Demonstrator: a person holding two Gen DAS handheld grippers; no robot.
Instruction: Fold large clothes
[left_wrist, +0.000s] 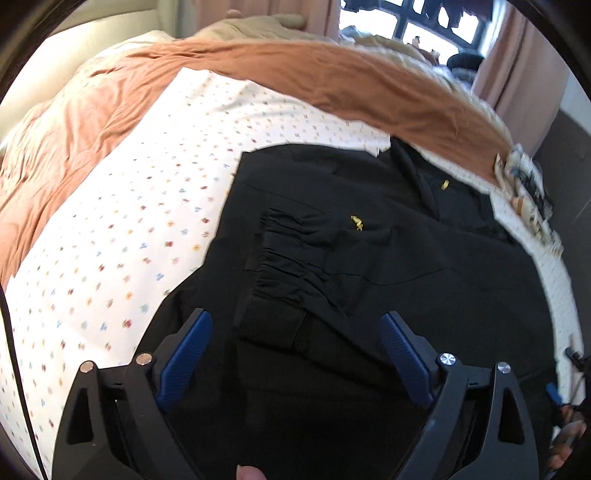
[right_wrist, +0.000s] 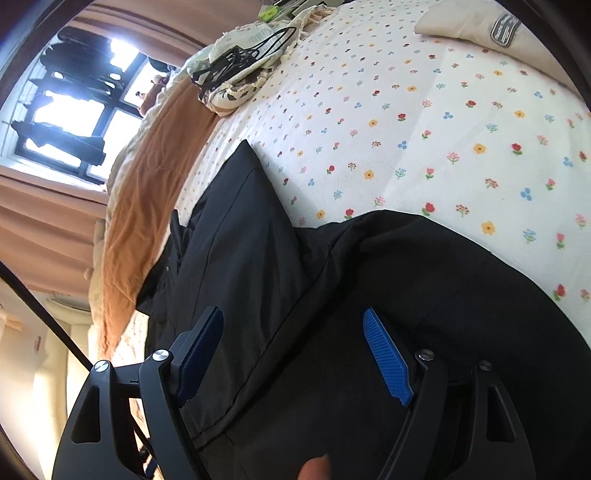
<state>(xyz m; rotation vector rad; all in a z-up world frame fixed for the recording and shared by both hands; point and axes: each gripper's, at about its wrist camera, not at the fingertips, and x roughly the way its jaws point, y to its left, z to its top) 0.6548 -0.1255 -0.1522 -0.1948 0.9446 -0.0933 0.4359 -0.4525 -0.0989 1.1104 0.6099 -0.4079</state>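
A large black jacket (left_wrist: 388, 243) with a small yellow logo lies spread on a floral bedsheet (left_wrist: 129, 206). One sleeve with a ribbed cuff (left_wrist: 288, 266) is folded across its body. My left gripper (left_wrist: 295, 325) is open, with blue pads, just above the cuff end of that sleeve, holding nothing. In the right wrist view the jacket (right_wrist: 369, 295) fills the lower half. My right gripper (right_wrist: 295, 325) is open above the black cloth, empty.
An orange blanket (left_wrist: 295, 70) lies bunched along the far side of the bed. A patterned cloth bag with black hangers (right_wrist: 240, 70) sits on the sheet. A beige pillow (right_wrist: 472, 22) lies at the corner. A window with curtains (right_wrist: 66, 107) is beyond.
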